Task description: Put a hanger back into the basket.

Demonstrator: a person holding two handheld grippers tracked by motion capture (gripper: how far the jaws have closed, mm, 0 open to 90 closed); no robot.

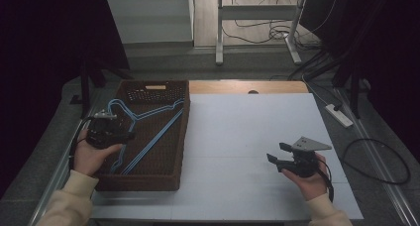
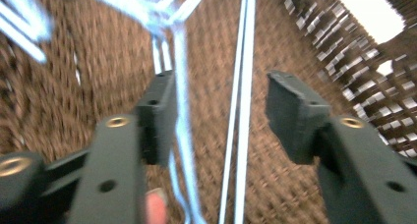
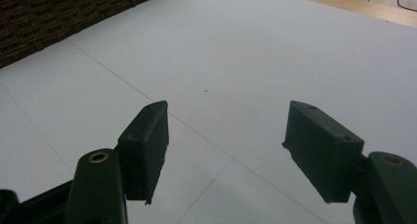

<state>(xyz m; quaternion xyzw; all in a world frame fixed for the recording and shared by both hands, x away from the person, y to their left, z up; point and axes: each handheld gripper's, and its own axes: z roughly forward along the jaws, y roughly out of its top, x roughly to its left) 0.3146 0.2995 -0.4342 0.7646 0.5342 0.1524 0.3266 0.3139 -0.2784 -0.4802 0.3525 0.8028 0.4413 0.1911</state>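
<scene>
High view above the table [image 1: 247, 137]; claw cameras close over basket [image 2: 98, 62] and tabletop, basket shared.

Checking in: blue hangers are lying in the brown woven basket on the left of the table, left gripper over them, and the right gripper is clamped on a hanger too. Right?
Not quite. The right gripper holds nothing: the right gripper view shows its jaws apart over the bare white table. The blue hangers do lie in the brown woven basket, with the left gripper over them.
</scene>
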